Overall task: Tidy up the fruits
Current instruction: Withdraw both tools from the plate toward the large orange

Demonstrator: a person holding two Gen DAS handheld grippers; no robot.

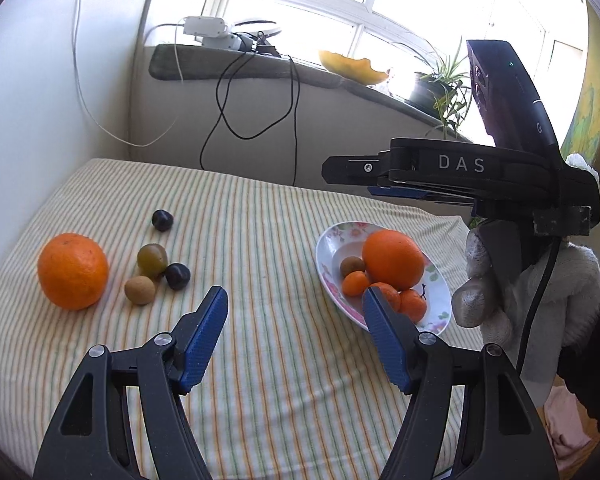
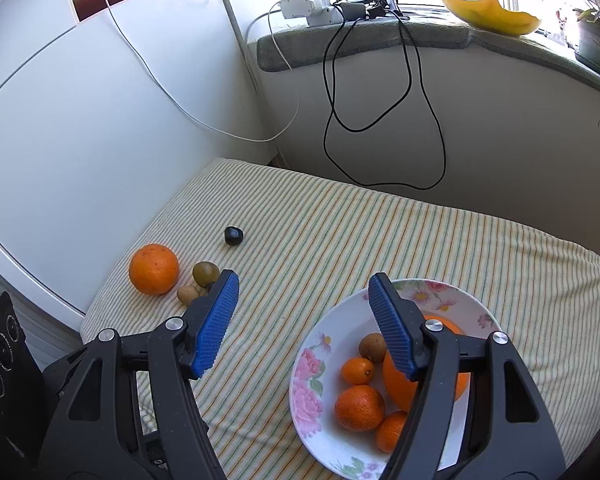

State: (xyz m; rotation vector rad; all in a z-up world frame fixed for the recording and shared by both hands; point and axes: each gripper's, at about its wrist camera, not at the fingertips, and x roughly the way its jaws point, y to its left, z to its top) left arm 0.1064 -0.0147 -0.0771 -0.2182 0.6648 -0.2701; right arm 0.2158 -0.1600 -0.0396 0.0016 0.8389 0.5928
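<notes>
At the far left of the striped counter (image 1: 260, 240) lies a large orange (image 1: 73, 271), alone. Just right of it sits a small cluster: a brown kiwi (image 1: 140, 289), a greenish fruit (image 1: 152, 260) touching a dark plum (image 1: 177, 276), and a second dark plum (image 1: 163, 220) a little farther back, apart from the rest. The left gripper (image 1: 294, 300) hangs over bare cloth between this cluster and the plate, its blue pads spread with nothing between them. To the right stands a floral plate (image 1: 328, 248) holding another big orange (image 1: 393, 259), a kiwi (image 1: 352, 266) and small tangerines (image 1: 356, 283); the left gripper's right finger covers part of them. The right gripper (image 2: 303, 280), held by a white-gloved hand (image 1: 500, 288), hovers near the plate's far right, likewise released and empty. Behind, cables (image 2: 380, 80) dangle from the windowsill (image 2: 360, 44) down the wall, clear of the fruit.
</notes>
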